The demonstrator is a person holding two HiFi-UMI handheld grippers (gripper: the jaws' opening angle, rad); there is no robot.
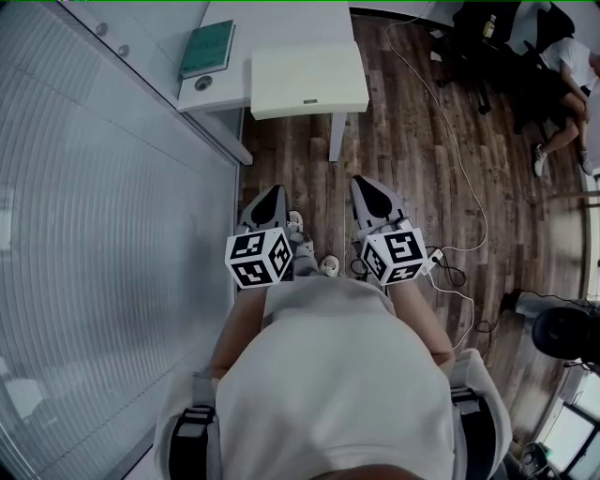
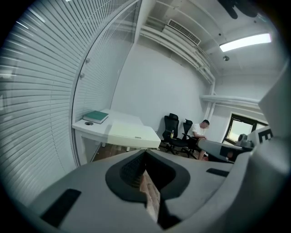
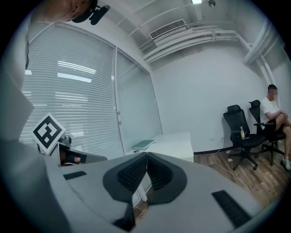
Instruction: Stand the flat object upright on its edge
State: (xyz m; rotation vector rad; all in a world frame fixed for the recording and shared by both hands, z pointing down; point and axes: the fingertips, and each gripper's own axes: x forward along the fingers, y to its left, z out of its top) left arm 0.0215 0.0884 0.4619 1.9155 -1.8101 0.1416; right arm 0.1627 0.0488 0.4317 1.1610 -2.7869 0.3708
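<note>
- Left gripper [image 1: 274, 192] and right gripper [image 1: 367, 183]: jaws closed, nothing between them, held above wooden floor [image 1: 412, 141].
- Green book [image 1: 208, 47] lies flat on white table [image 1: 291, 23], well apart from both grippers.

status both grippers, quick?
Left gripper: closed, empty.
Right gripper: closed, empty.
</note>
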